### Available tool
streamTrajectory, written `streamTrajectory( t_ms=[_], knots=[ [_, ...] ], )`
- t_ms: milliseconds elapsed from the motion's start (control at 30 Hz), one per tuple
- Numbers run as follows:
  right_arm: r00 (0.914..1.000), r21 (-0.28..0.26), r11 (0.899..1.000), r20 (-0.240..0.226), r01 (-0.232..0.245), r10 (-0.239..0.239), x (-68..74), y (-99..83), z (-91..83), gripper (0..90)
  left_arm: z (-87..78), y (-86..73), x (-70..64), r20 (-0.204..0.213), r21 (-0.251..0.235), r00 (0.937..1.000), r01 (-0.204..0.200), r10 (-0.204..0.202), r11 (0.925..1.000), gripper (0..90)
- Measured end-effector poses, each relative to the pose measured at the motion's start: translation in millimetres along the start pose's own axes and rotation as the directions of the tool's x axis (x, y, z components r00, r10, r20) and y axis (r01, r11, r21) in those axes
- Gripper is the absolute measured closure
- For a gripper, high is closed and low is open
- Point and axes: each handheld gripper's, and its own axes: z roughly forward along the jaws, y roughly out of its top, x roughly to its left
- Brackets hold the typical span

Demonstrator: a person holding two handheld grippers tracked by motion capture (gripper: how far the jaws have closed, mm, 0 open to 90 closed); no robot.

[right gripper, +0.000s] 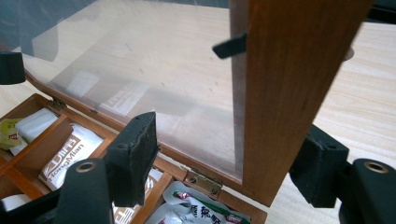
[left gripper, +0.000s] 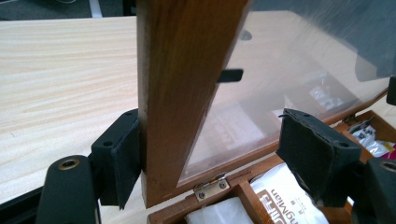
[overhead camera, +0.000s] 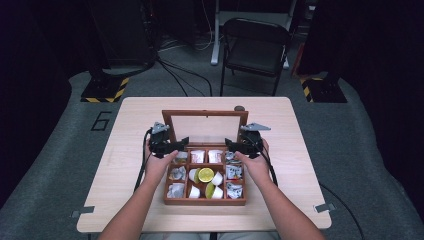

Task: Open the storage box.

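Observation:
A wooden compartment box (overhead camera: 205, 201) sits mid-table with its glass-paned lid (overhead camera: 205, 114) standing upright. Inside are white sachets (overhead camera: 198, 156), a cut lime (overhead camera: 205, 174) and small white cups (overhead camera: 217, 178). My left gripper (overhead camera: 179, 145) is at the lid's left lower corner. It is open, its jaws straddling the lid's side frame (left gripper: 177, 93), and one pad (left gripper: 123, 158) touches the wood. My right gripper (overhead camera: 231, 145) is open at the lid's right lower corner, with the other side frame (right gripper: 289, 84) between its jaws, close to one pad (right gripper: 317, 170).
Brass hinges (left gripper: 210, 186) (right gripper: 203, 181) join lid and box. A small dark object (overhead camera: 239, 108) lies on the table (overhead camera: 130, 150) behind the box. A folding chair (overhead camera: 255, 47) stands beyond the far edge. Bare tabletop lies left and right of the box.

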Motion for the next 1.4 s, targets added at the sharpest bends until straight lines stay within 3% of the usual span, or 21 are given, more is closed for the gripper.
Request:
streamTrajectory(
  t_ms=[700,1400],
  knots=[
    [1.0,0.002,1.0,-0.002,-0.003,0.003,-2.8,-4.2,4.8,31.0,8.2,-4.1,0.7,-0.015,0.041,0.9999,-0.007,0.008,0.9991,24.4],
    [0.9997,0.018,1.0,0.023,0.0,0.0,-4.8,-0.6,12.8,33.2,14.9,-2.4,2.1,-0.042,0.039,0.9988,0.026,-0.024,0.9989,25.4]
  ],
)
